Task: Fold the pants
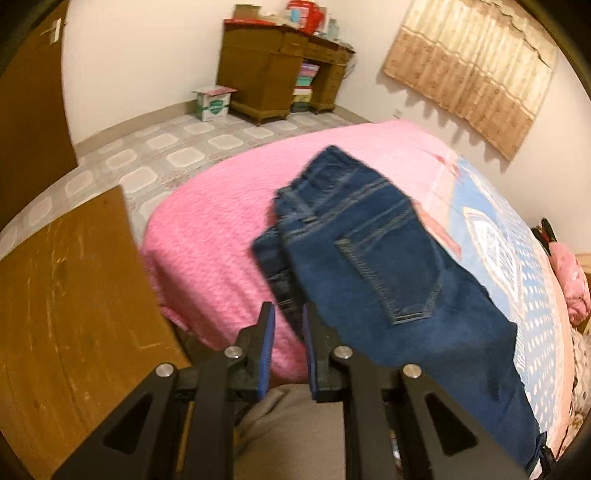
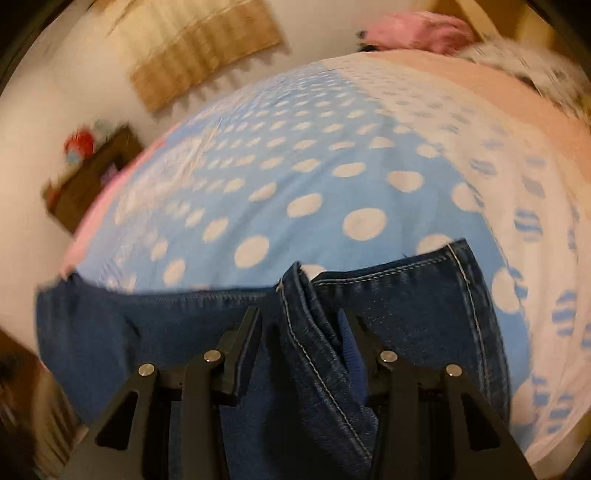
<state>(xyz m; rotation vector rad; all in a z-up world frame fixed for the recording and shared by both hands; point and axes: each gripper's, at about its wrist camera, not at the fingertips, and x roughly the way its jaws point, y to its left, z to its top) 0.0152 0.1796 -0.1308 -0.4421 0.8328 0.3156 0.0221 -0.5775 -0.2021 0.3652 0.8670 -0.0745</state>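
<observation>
Dark blue jeans (image 1: 369, 258) lie folded on the bed, back pocket up, across the pink blanket (image 1: 214, 221) and the blue dotted sheet (image 2: 295, 166). My left gripper (image 1: 288, 310) hovers at the jeans' near left edge. Only a narrow slit shows between its blue pads (image 1: 271, 332), and nothing is caught in it. In the right wrist view the hem end of the jeans (image 2: 406, 295) fills the foreground. My right gripper (image 2: 299, 317) stands open over it. A raised seam fold of denim (image 2: 306, 332) lies between the fingers, beside the right pad.
A wooden board (image 1: 74, 295) juts out left of the bed. Across the tiled floor stand a cluttered wooden dresser (image 1: 277, 74) and a cardboard box (image 1: 214, 99). A pink pillow (image 2: 424, 29) sits at the bed's head. A person's beige trouser leg (image 1: 288, 424) shows below the left gripper.
</observation>
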